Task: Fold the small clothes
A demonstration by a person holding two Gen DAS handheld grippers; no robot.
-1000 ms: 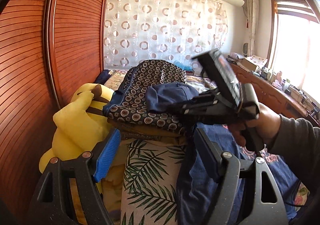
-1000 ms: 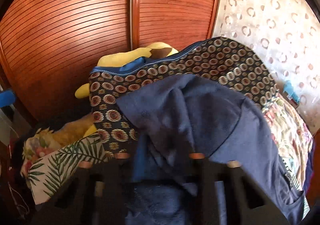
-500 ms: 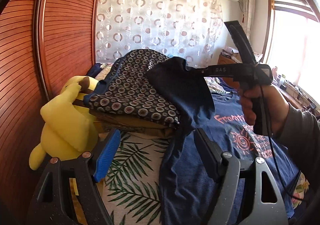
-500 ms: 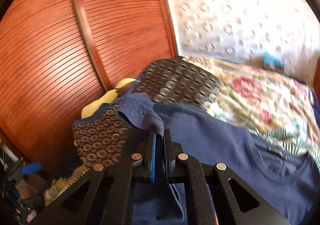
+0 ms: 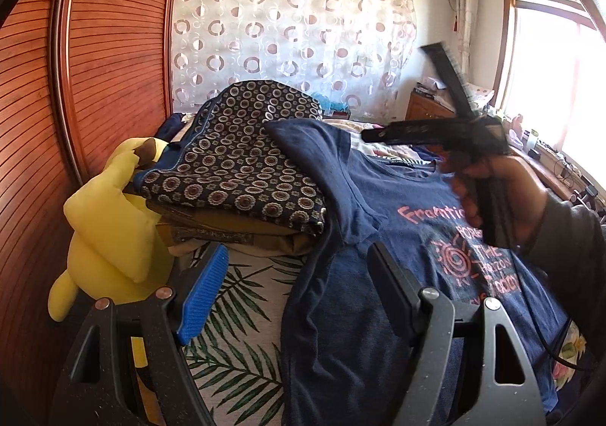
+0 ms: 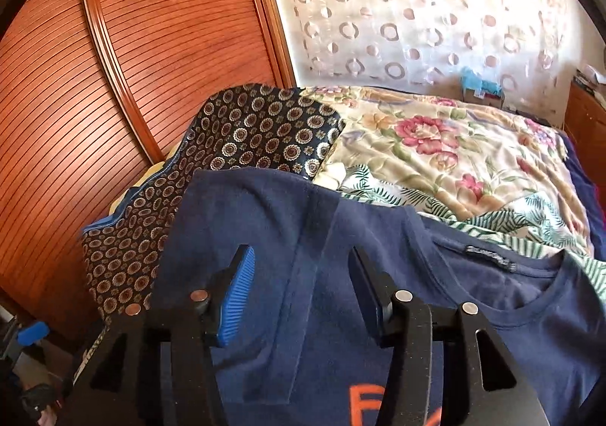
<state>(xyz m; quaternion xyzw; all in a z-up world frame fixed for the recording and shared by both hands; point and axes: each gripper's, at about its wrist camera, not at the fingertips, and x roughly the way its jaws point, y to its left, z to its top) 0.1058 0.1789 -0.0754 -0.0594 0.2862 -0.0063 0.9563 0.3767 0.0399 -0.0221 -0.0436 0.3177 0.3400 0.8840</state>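
A navy T-shirt [image 5: 397,236] with pink print lies spread face up on the bed; it also shows in the right wrist view [image 6: 378,274]. Its left sleeve [image 5: 306,145] rests on a pile of folded patterned cloth [image 5: 242,161]. My left gripper [image 5: 299,274] is open and empty, low over the shirt's left side. My right gripper [image 6: 303,274] is open and empty, just above the sleeve and shoulder; in the left wrist view it [image 5: 428,130] hovers over the shirt's collar, held by a hand.
A yellow plush toy [image 5: 110,233] sits left of the folded pile, against the wooden slatted wardrobe [image 5: 75,85]. The floral bedspread [image 6: 454,145] stretches behind the shirt. A curtain [image 5: 288,39] hangs at the back; a desk with clutter [image 5: 549,157] stands under the window.
My right gripper held the sleeve pinched half a second ago; it has opened and let go, and the sleeve now lies spread over the patterned pile. The shirt is flatter.
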